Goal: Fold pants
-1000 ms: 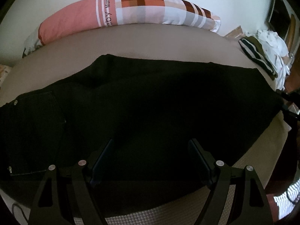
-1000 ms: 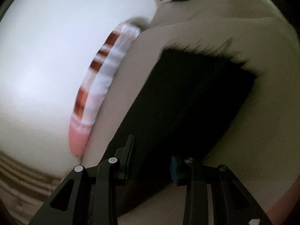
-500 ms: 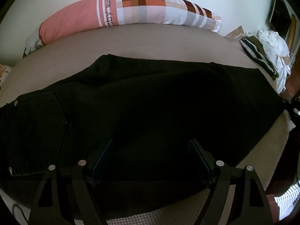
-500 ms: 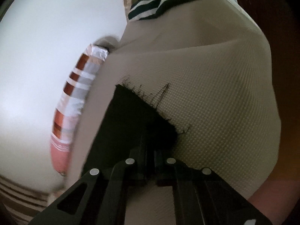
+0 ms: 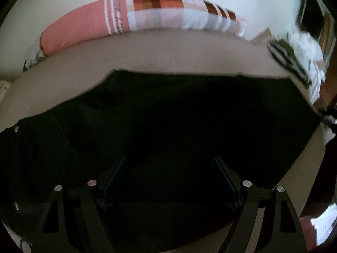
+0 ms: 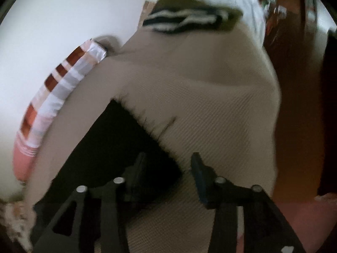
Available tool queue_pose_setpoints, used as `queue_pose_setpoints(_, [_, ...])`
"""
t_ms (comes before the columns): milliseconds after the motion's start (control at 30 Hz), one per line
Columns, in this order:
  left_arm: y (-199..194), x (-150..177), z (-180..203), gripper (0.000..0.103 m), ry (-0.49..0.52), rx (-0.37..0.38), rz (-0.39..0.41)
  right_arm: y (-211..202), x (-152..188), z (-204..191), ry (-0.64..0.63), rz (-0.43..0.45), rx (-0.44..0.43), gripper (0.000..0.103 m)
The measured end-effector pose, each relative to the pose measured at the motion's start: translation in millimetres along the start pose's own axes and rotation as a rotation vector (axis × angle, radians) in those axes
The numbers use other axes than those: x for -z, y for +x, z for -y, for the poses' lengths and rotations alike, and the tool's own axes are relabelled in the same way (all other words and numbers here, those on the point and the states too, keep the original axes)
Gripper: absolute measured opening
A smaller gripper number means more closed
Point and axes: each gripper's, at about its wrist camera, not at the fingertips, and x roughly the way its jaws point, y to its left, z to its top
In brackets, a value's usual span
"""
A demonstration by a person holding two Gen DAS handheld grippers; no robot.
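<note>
Black pants [image 5: 168,116] lie flat across the beige bed [image 5: 147,52], with the waist and a pocket at the left. My left gripper [image 5: 169,158] hovers over the near edge of the pants; it is open and nothing is between its fingers. In the right wrist view the frayed hem [image 6: 147,118] of the pants [image 6: 109,147] rests on the bed [image 6: 210,116]. My right gripper [image 6: 168,155] is just above the hem corner and its jaws are opening. One finger is over black cloth, the other over the bed. The pads do not press on the cloth.
A pink and checked bolster pillow [image 5: 126,16] lies along the far wall. A striped dark garment [image 5: 288,61] and white clothes [image 5: 305,46] are heaped at the far right corner of the bed. The bed's right edge drops to a brown floor [image 6: 294,105].
The right gripper, shut at the hem corner half a second ago, has parted its jaws and drawn back from the hem. The left view has shifted a little and blurred.
</note>
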Motion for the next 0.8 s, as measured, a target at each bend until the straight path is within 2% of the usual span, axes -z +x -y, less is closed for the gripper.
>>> queue_pose_setpoints(133, [-16,-11,-34,0.081,-0.063,-0.03,0.071,-14,-9,-49,-0.162,0.014,-0.034,0.043])
queue_pose_setpoints(267, [-22,-15,-74,0.081,-0.141,-0.091,0.087,-7,11,-145,-0.399,-0.059,-0.172,0.043])
queue_pose_setpoints(467, [-36,-3,-126,0.081,-0.251,-0.166,0.108,22,69,-286,-0.737,-0.223,-0.379,0.043])
queue_pose_setpoints(600, [-47,6,-151,0.081,-0.292,-0.209,0.115,36,119,-365,-0.902,-0.357,-0.513,0.045])
queue_pose_setpoints(700, [-51,13,-166,0.081,-0.312,-0.223,0.108,52,158,-414,-1.004,-0.459,-0.571,0.046])
queue_pose_setpoints(800, [-53,21,-178,0.081,-0.322,-0.228,0.096,61,188,-447,-1.093,-0.531,-0.607,0.046])
